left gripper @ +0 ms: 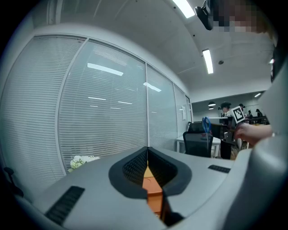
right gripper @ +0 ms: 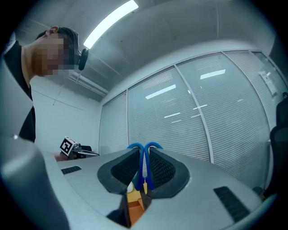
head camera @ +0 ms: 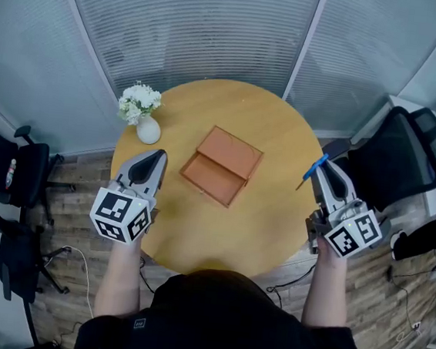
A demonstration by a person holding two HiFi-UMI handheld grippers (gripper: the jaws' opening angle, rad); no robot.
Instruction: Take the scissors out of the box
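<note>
An orange box point(head camera: 220, 165) lies open on the round wooden table point(head camera: 197, 230), its lid flipped back and its tray showing nothing inside. My right gripper point(head camera: 318, 168) hovers at the table's right edge, shut on blue-handled scissors point(head camera: 311, 170) that stick out past its tips. In the right gripper view the blue handles point(right gripper: 144, 168) are pinched between the jaws. My left gripper point(head camera: 158, 156) hangs over the table's left side, shut with nothing in it. Between its closed jaws the left gripper view shows a sliver of the box point(left gripper: 152, 188).
A white vase of flowers point(head camera: 142, 111) stands at the table's back left. Black office chairs sit at the left point(head camera: 5, 171) and right point(head camera: 402, 154). Glass walls with blinds curve behind the table. Cables lie on the wooden floor.
</note>
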